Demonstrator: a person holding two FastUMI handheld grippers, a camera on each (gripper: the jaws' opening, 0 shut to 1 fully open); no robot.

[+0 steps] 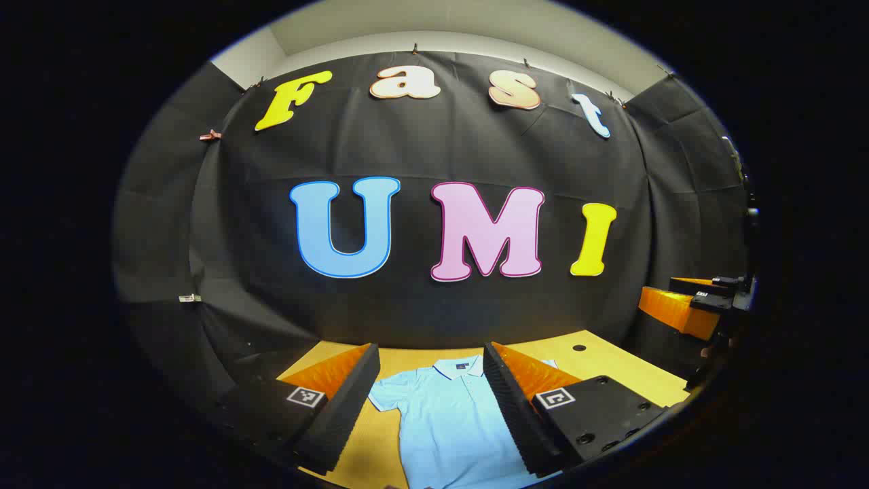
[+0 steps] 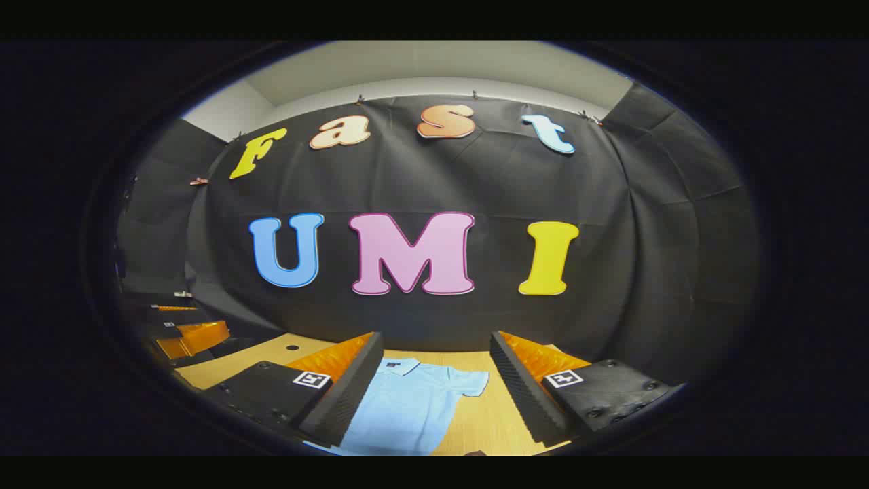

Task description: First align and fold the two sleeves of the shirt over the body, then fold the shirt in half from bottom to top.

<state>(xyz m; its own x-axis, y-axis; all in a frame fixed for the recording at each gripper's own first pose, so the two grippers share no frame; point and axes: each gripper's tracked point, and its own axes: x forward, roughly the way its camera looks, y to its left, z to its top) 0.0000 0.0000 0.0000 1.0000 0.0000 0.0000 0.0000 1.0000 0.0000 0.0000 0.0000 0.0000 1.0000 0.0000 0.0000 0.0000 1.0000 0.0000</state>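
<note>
A light blue polo shirt lies flat on the wooden table, collar toward the far wall, its short sleeves spread out. My left gripper hangs open above it, with the shirt's left sleeve and chest showing between its fingers. In the right gripper view the same shirt lies below my right gripper, which is open too, above the shirt's right sleeve. Neither gripper touches the cloth. The shirt's bottom hem is hidden below both views.
The other gripper shows far right in the left gripper view, and the left one far left in the right gripper view. A small dark hole marks the tabletop. The black cloth wall closes off the table's far edge.
</note>
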